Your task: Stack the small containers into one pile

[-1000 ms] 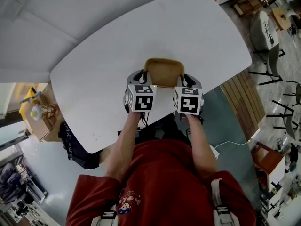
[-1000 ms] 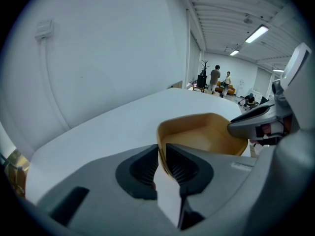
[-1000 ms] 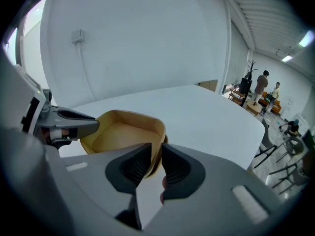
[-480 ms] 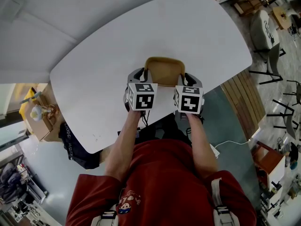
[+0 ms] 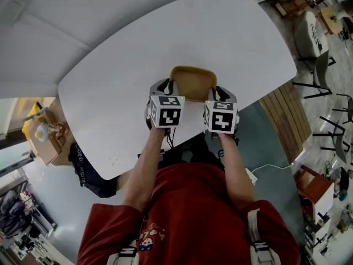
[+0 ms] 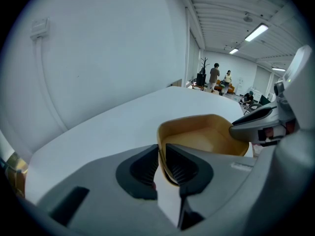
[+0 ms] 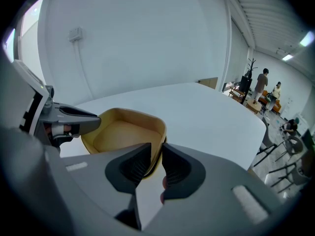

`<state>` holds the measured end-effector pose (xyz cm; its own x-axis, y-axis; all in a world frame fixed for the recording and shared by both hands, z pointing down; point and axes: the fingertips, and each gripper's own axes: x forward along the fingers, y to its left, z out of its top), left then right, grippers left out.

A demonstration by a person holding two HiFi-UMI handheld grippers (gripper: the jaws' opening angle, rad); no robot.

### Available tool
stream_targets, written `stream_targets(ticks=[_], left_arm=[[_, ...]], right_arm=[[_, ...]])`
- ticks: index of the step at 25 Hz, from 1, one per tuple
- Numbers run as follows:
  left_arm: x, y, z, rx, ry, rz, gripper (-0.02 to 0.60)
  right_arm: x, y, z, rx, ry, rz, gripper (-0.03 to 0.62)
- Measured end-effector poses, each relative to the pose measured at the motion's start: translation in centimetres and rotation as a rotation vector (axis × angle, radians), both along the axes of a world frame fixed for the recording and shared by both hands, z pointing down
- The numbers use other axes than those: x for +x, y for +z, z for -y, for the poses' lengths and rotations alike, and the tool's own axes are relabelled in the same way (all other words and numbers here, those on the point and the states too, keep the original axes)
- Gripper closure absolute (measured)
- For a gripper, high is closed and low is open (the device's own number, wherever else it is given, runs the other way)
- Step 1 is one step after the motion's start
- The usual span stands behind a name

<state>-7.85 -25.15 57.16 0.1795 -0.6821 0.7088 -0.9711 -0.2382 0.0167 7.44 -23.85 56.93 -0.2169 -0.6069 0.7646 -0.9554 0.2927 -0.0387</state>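
Pinching opposite walls, the left gripper [image 6: 162, 162] and right gripper [image 7: 156, 162] each have fingers clenched on the rim of 1 mustard-yellow, rounded-square plastic container [image 5: 193, 85], which is by the white bench's [image 5: 110, 76] near edge.

A white wall [image 6: 98, 48] rises behind the white table [image 5: 231, 37], ceiling strip lights [image 6: 257, 32] glowing beyond.
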Motion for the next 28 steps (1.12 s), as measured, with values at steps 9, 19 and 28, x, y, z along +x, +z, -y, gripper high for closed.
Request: stream_targets(ticks=[9, 19, 28], left_arm=[[-0.2, 1.1, -0.5, -0.024, 0.000, 0.003, 0.529], [-0.2, 1.7, -0.7, -0.036, 0.000, 0.006, 0.528], [-0.2, 2.4, -0.9, -0.046, 0.005, 0.014, 0.528]], right_arm=[[-0.1, 0.8, -0.3, -0.017, -0.001, -0.004, 0.522], [-0.1, 1.3, -0.4, -0.026, -0.003, -0.009, 0.522], [-0.1, 2.1, -0.7, -0.037, -0.009, -0.020, 0.522]])
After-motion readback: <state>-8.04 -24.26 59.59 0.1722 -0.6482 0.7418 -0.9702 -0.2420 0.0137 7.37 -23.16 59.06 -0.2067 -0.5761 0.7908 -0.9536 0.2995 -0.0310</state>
